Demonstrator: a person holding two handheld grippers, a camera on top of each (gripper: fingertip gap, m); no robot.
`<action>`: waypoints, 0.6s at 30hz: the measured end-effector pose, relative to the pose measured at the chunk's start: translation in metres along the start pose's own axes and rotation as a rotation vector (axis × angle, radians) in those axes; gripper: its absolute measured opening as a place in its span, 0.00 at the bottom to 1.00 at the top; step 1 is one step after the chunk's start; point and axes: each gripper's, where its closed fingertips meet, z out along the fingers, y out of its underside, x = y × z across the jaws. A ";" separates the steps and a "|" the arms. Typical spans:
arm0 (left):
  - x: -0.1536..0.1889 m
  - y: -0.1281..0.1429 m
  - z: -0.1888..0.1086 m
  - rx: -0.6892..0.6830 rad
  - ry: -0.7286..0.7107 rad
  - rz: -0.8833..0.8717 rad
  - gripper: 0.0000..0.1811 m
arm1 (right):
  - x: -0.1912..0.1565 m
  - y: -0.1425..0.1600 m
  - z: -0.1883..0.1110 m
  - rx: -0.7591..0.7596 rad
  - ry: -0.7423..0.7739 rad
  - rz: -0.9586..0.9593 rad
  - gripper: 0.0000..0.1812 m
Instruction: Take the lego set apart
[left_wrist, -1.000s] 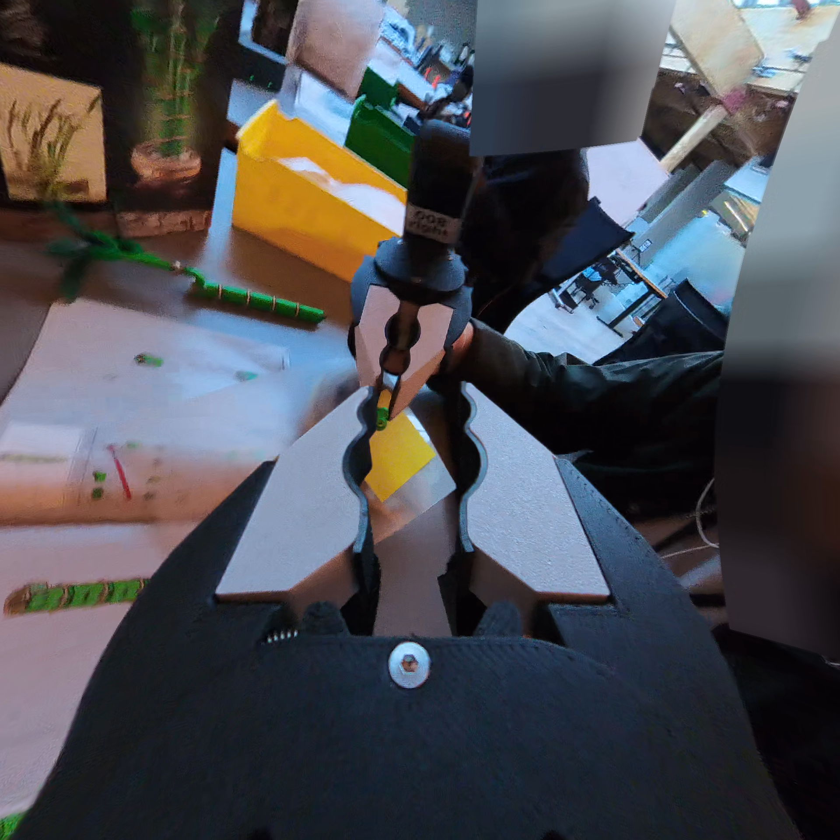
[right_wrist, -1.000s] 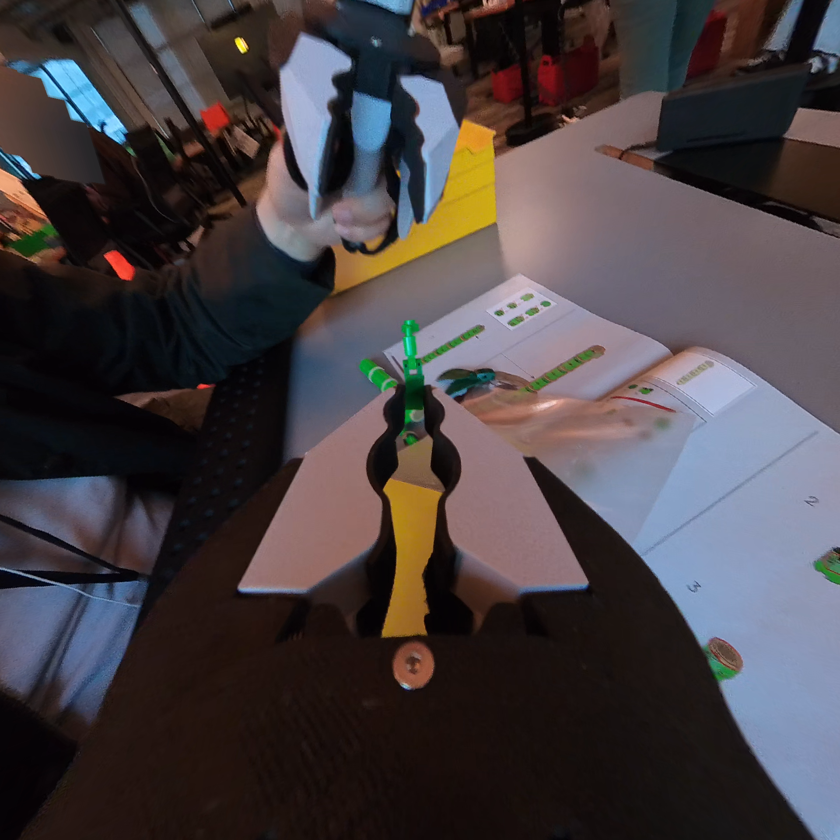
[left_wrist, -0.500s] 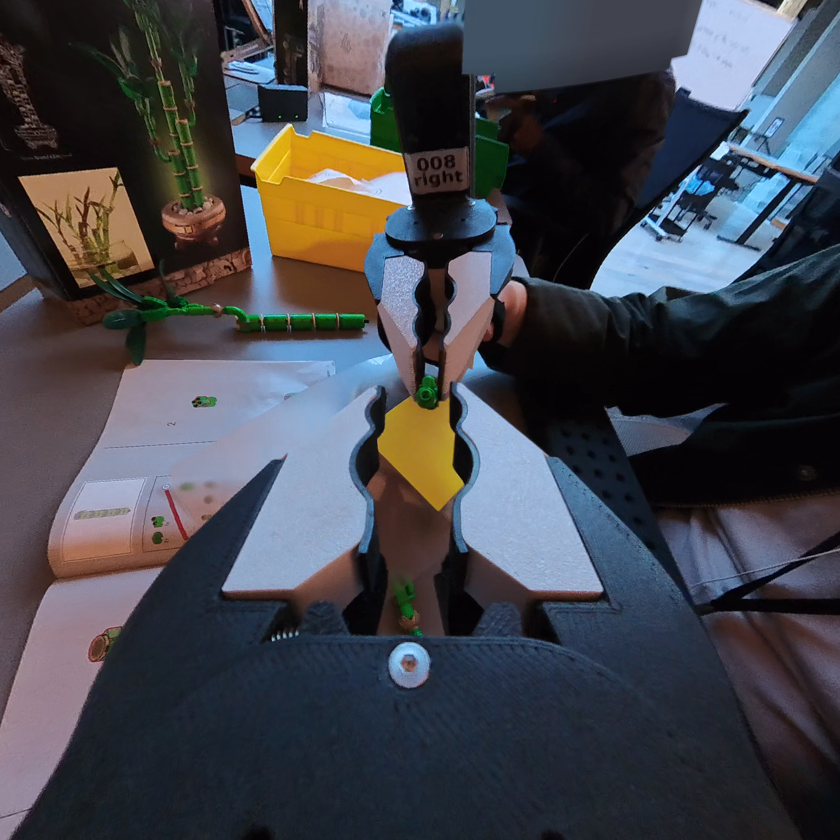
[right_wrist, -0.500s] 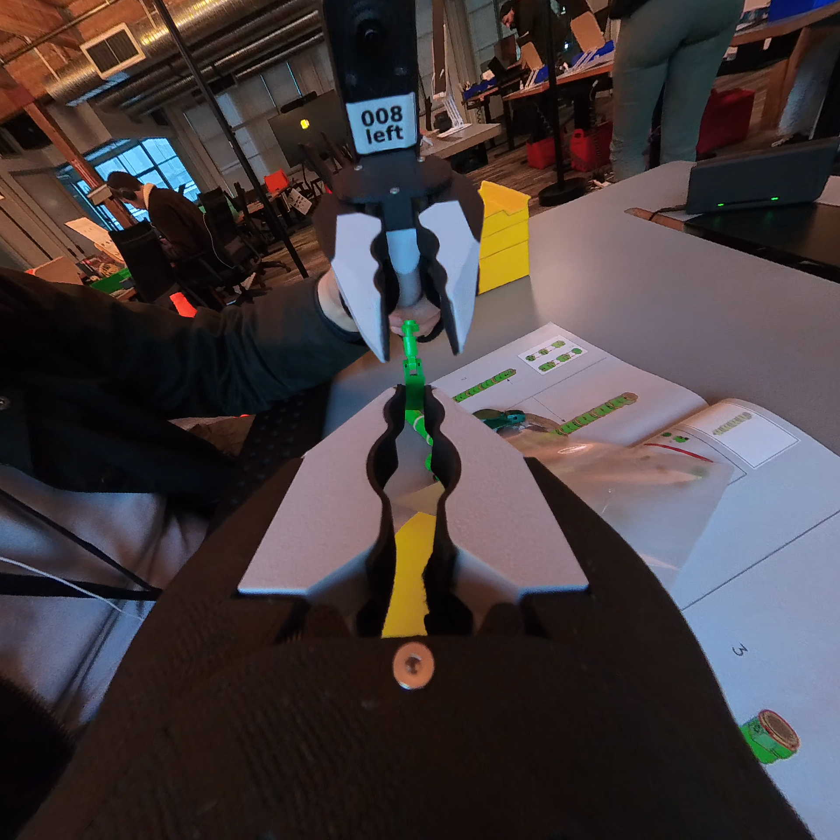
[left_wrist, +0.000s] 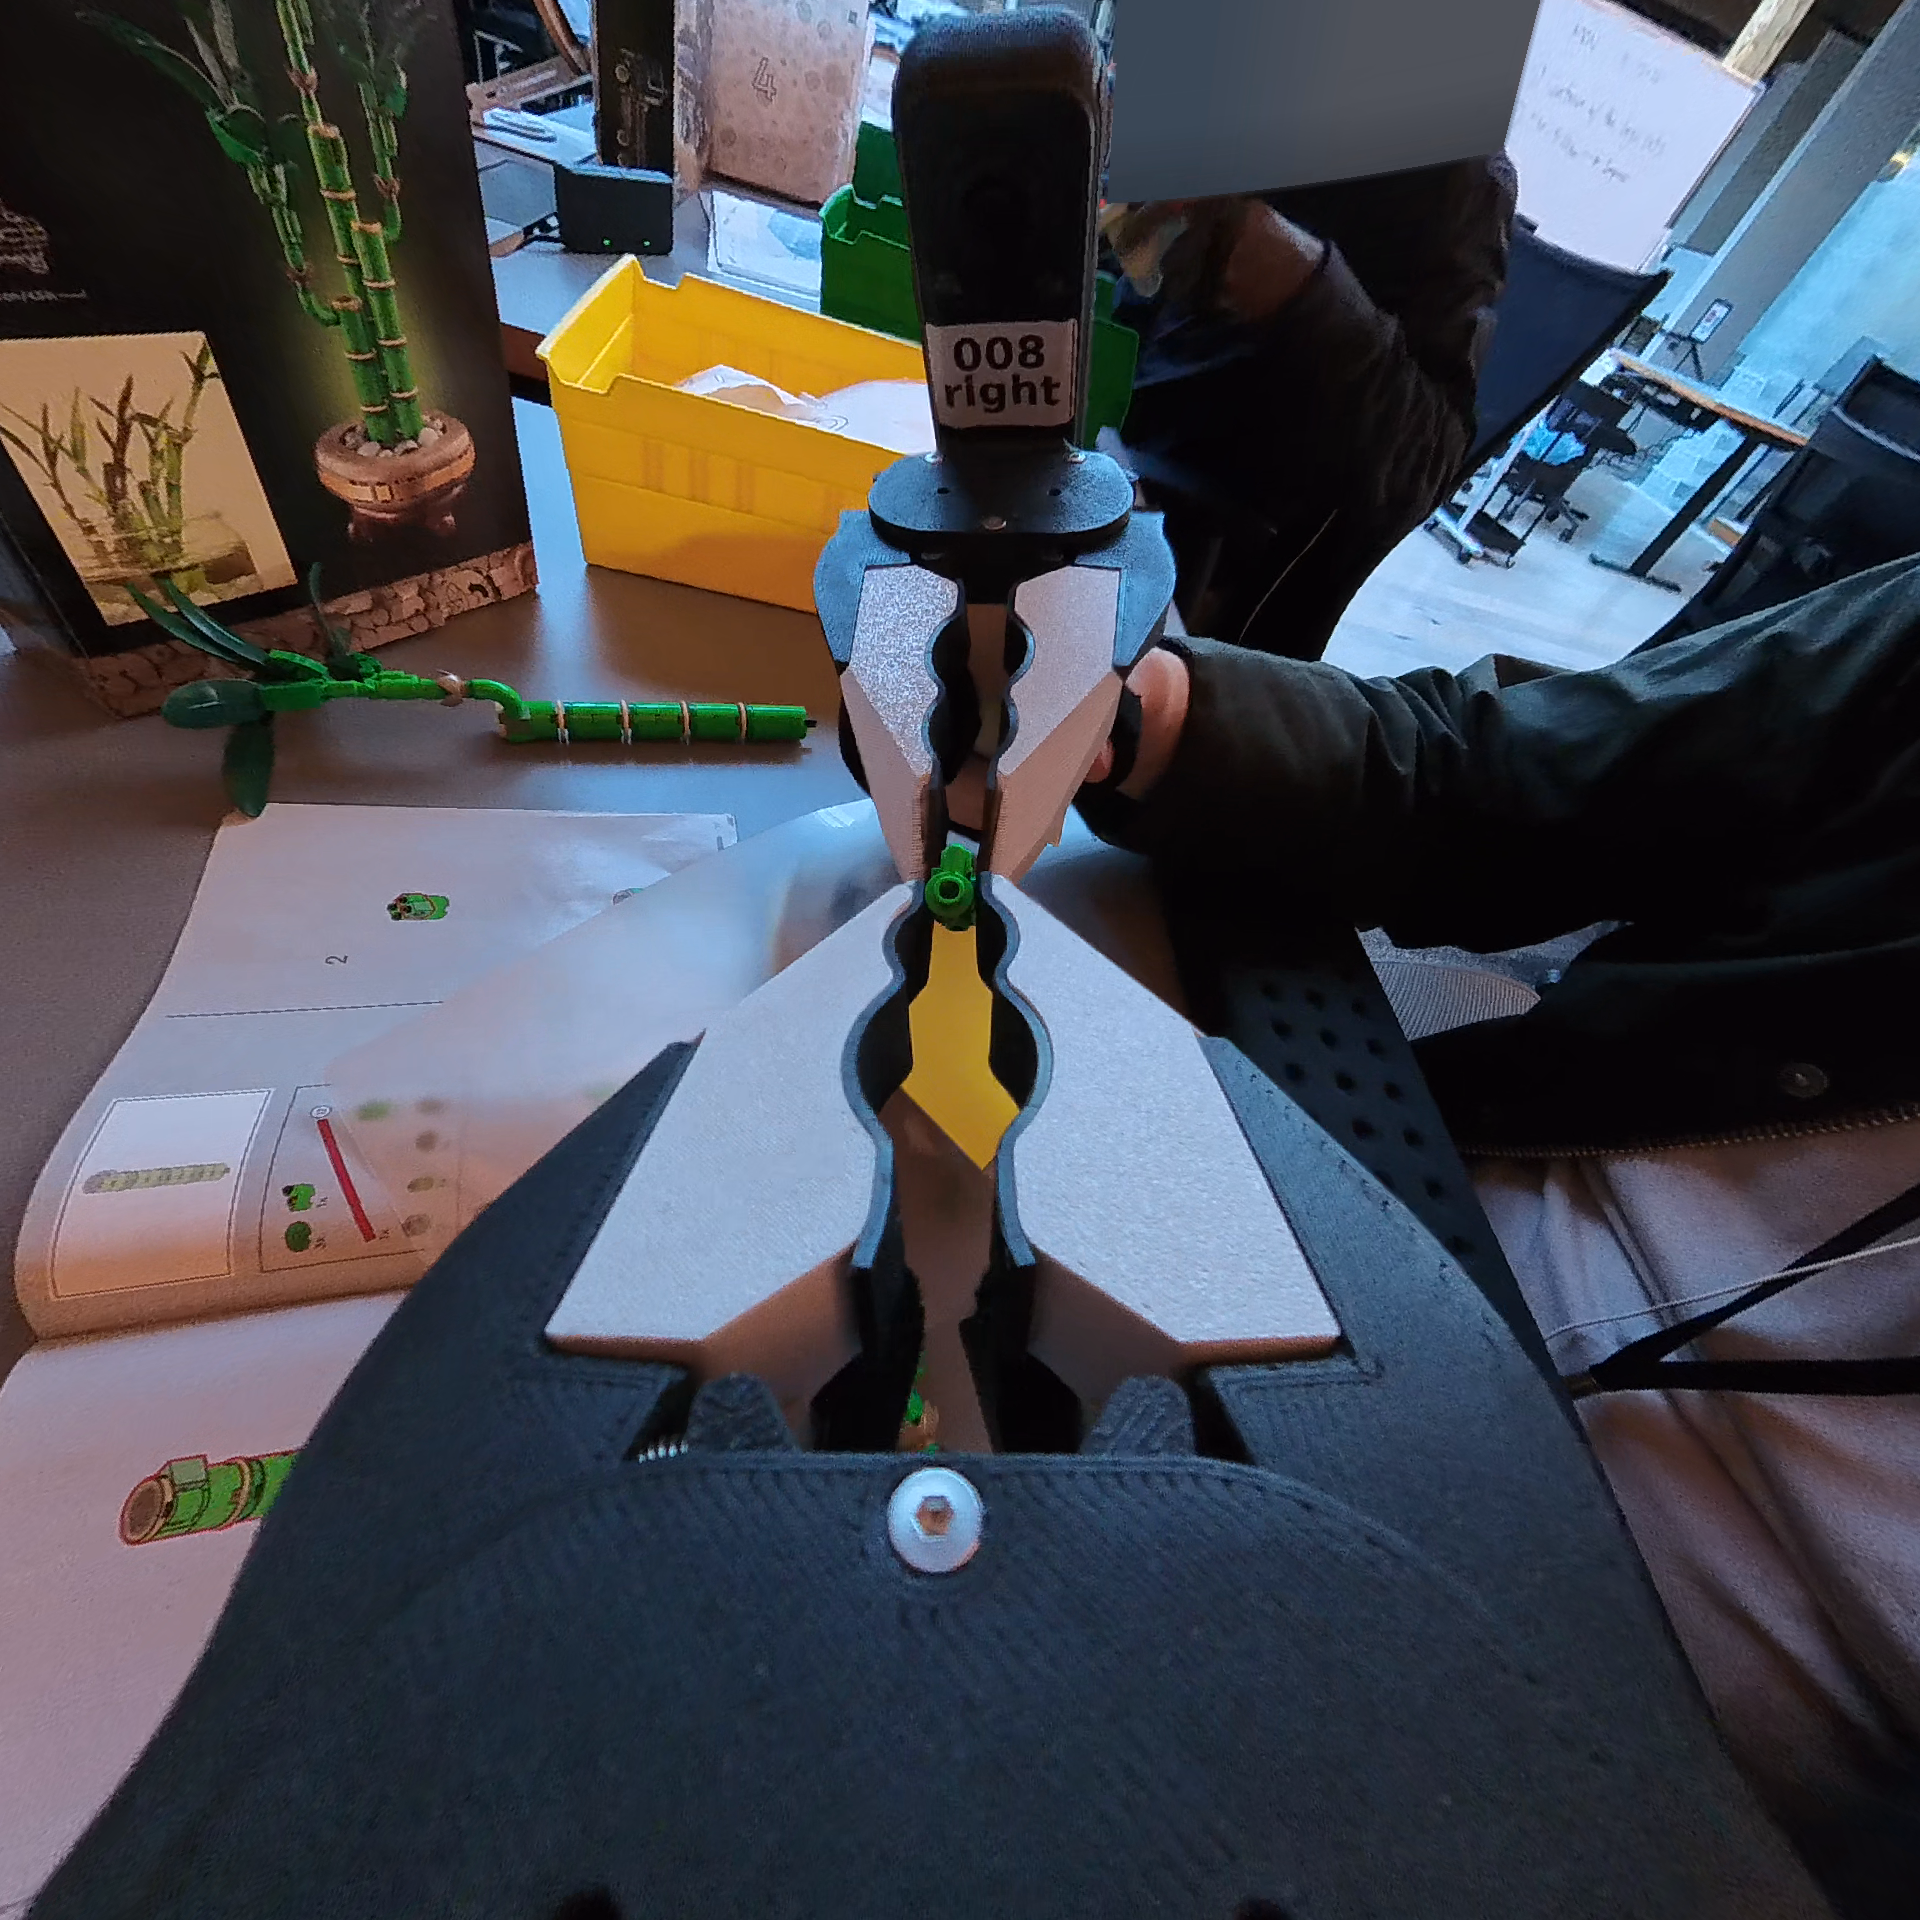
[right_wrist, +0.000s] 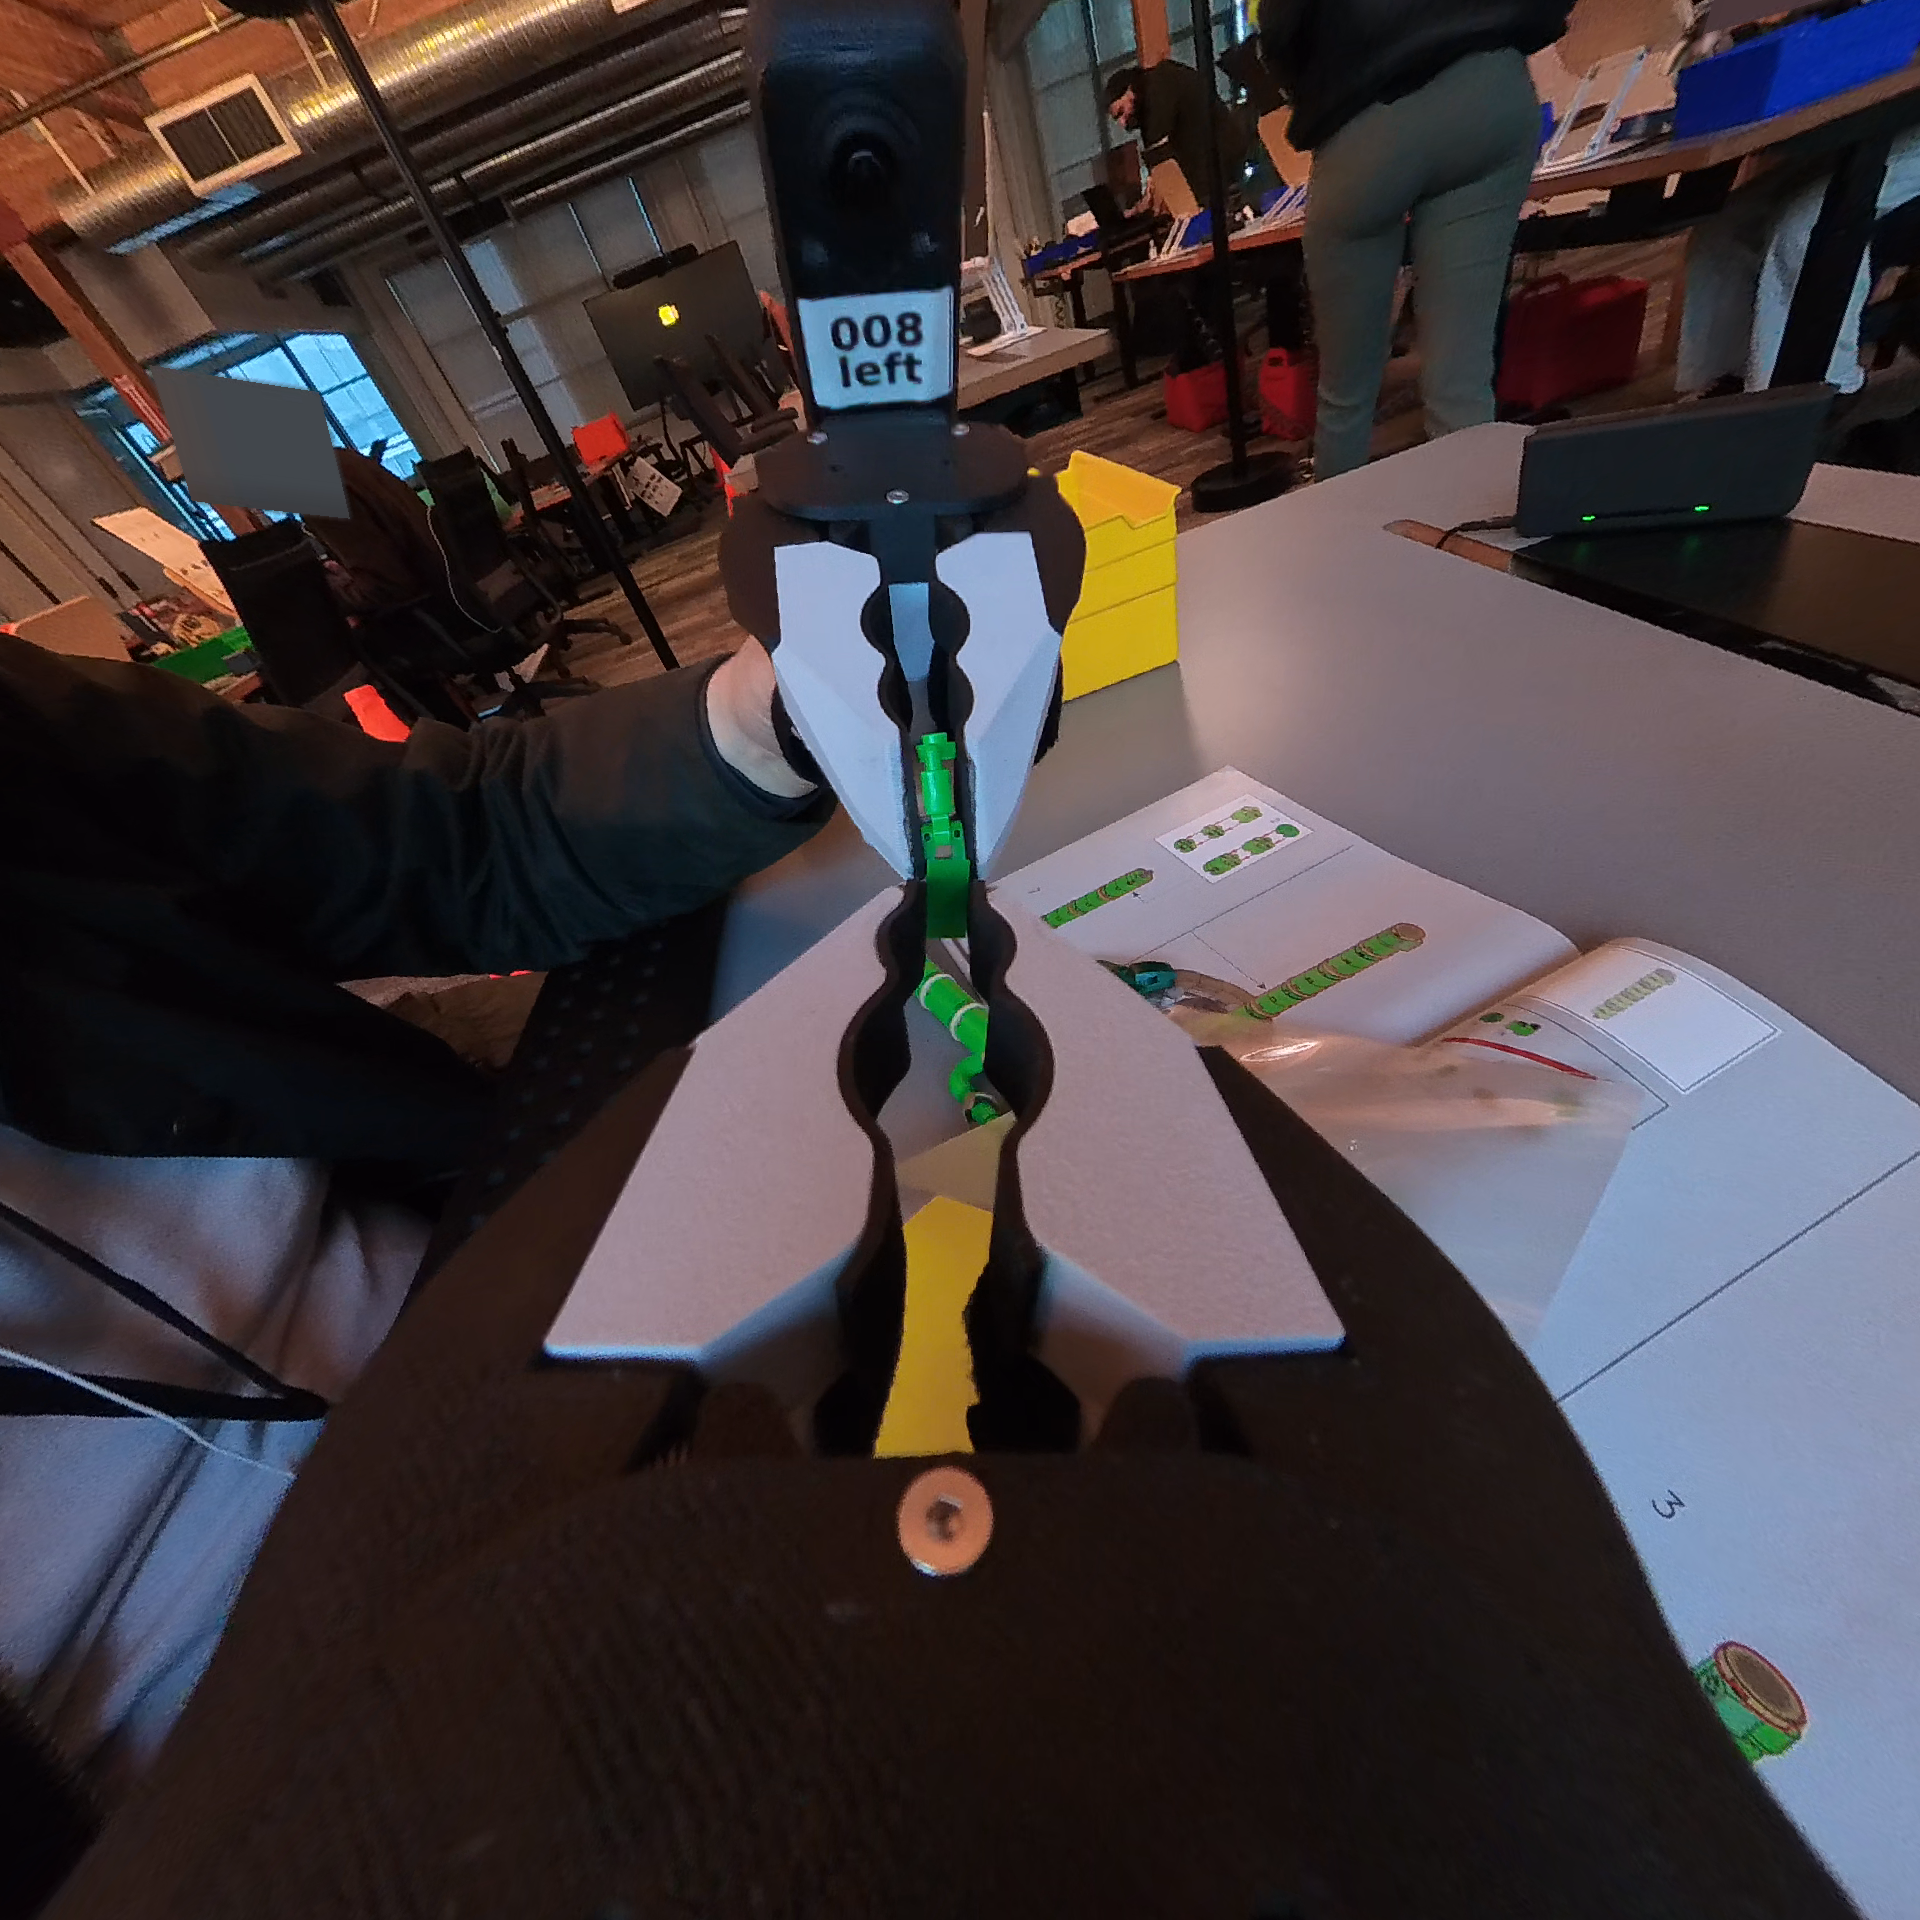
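A small green lego stem piece (right_wrist: 938, 821) hangs in the air between two grippers that meet tip to tip. My left gripper (left_wrist: 951, 906) is shut on its far end, which shows as a green knob (left_wrist: 951, 891) in the left wrist view. My right gripper (right_wrist: 943, 896) is shut on the near end. Each gripper also shows in the other's view: the right (left_wrist: 961, 844) and the left (right_wrist: 940, 864). A longer green bamboo stalk (left_wrist: 644, 720) with leaves lies on the table. Another short green segment (right_wrist: 961, 1023) lies below the grippers.
An open instruction booklet (left_wrist: 364, 987) lies under a clear plastic bag (right_wrist: 1403, 1101). A yellow square (left_wrist: 961, 1049) lies below the grippers. A yellow bin (left_wrist: 727, 468) and the set's box (left_wrist: 239, 312) stand behind. A black device (right_wrist: 1662, 457) sits far right. People stand in the background. Both grippers' tips are close together, under 4 cm apart. From either gripper's tips it is about 10 cm to the yellow square (left_wrist: 961, 1049).
My left gripper was open and has closed on the green piece. Both grippers came together tip to tip and levelled out.
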 end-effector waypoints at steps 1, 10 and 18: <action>0.000 0.001 -0.001 -0.015 -0.003 0.008 0.03 | 0.000 0.001 0.001 -0.003 -0.001 0.002 0.03; 0.012 -0.006 -0.009 -0.041 0.033 0.045 0.03 | -0.013 -0.010 0.003 0.062 -0.083 0.063 0.03; 0.008 -0.019 -0.030 0.032 -0.004 0.054 0.03 | 0.007 -0.063 -0.053 0.419 -0.033 0.167 0.03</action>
